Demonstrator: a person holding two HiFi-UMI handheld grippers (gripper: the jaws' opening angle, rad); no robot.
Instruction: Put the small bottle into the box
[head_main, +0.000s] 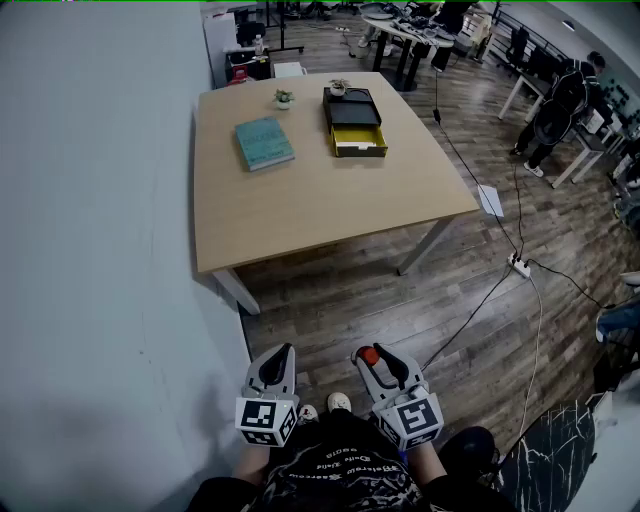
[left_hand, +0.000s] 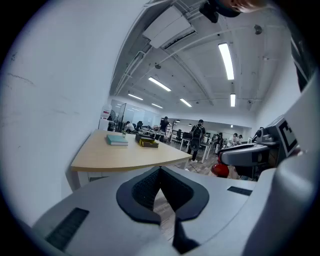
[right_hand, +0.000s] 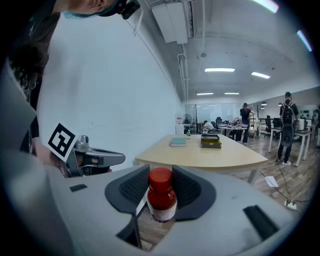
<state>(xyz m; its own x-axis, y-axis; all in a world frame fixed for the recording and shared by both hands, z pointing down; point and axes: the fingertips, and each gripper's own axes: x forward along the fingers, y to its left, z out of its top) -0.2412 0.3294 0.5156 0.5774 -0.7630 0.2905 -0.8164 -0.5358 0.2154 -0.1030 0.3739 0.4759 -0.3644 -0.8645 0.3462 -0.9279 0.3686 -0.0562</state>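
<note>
My right gripper (right_hand: 161, 187) is shut on the small bottle (right_hand: 161, 196), a clear bottle with a red cap and a white label, held upright between the pads. In the head view that right gripper (head_main: 378, 362) hangs low over the wooden floor, the bottle's red cap (head_main: 369, 355) showing at its tip. The left gripper (head_main: 277, 362) is beside it, jaws closed on nothing; in its own view the left gripper (left_hand: 161, 176) has its pads meeting. The box (head_main: 354, 122), black with a yellow open drawer, stands far off on the table (head_main: 300, 200).
A teal book (head_main: 264, 142) and two small potted plants (head_main: 284, 97) lie on the table near the box. A white wall runs along the left. Cables and a power strip (head_main: 518, 266) cross the floor to the right. People and desks fill the far room.
</note>
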